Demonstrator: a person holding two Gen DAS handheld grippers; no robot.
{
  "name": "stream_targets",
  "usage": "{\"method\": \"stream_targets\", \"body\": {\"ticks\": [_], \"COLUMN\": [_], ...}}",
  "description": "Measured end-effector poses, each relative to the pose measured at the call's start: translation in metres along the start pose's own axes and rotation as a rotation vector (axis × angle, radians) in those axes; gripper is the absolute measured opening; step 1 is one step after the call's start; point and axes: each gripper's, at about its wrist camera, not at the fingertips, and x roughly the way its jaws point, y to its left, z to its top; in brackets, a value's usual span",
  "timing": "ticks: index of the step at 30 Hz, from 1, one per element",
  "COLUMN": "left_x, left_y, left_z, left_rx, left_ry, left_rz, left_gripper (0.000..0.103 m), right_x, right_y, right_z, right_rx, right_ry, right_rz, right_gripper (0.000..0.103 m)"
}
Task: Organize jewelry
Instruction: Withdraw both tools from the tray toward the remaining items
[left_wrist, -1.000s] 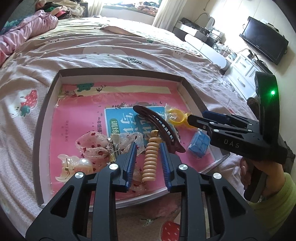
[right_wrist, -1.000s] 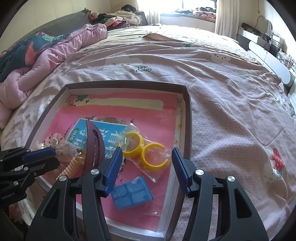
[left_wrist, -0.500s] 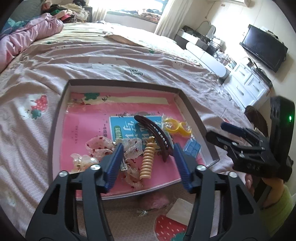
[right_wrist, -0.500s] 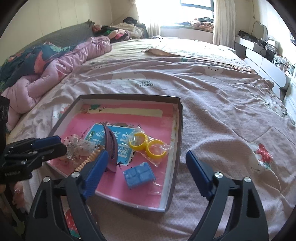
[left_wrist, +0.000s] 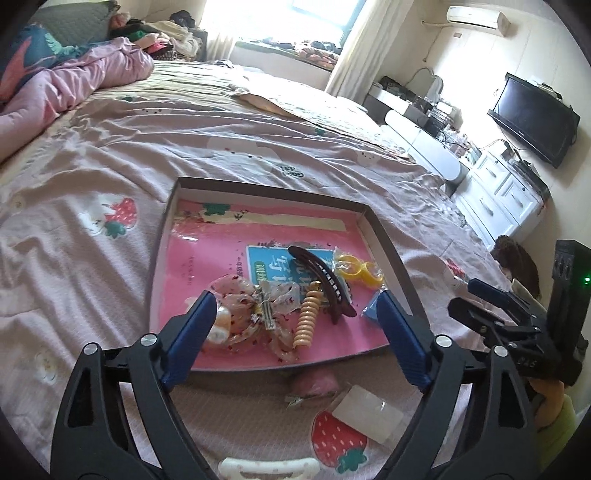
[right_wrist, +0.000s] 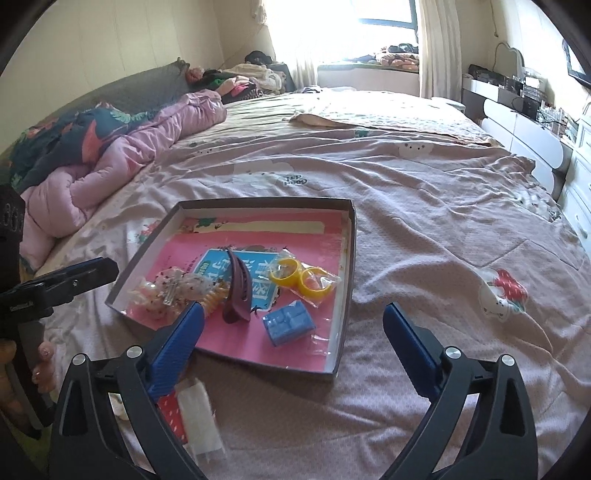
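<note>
Both tools empty. Left tool (left_wrist: 295, 325) and right tool (right_wrist: 291, 339) have just been opening, jaws now wide apart, nothing between them. Jewelry sits in the shallow tray (left_wrist: 388, 240) on the bed (left_wrist: 147, 147): brown hair claw (left_wrist: 325, 284), beige spiral clip (left_wrist: 306, 321), sheer bow clip (left_wrist: 243, 314), bagged yellow rings (right_wrist: 303, 282), blue block (right_wrist: 288, 323). Risks: soft bedding lets the tray tip under a push; claw and spiral clip touch, so grabbing one may drag the other. A pink item (left_wrist: 314, 384) and clear packet (left_wrist: 369, 410) lie outside, easy to miss.

Pink-lined tray (left_wrist: 384, 236) on strawberry-print pink bedspread (left_wrist: 110, 155); yellow rings (right_wrist: 299, 282), blue block (right_wrist: 289, 322).
</note>
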Motion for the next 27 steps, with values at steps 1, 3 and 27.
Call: {"method": "stream_targets", "body": {"ticks": [1,3,27], "left_x": [-0.002,-0.008,-0.061], "left_y": [0.001,0.0,-0.015], "left_z": [-0.001,-0.005,-0.046], "left_rx": [0.0,0.008,0.06], "left_ry": [-0.001,-0.007,-0.047], "left_rz": [0.002,0.022,0.072], "left_gripper": [0.083,0.09,0.091], "right_x": [-0.003,-0.009,-0.058], "right_y": [0.001,0.004,0.019], "right_z": [-0.001,-0.003,-0.039], "right_rx": [-0.003,-0.009,-0.067], "right_ry": [-0.002,-0.006,-0.031], "right_rz": [0.0,0.005,0.009], "right_gripper": [0.095,0.095,0.095]}}
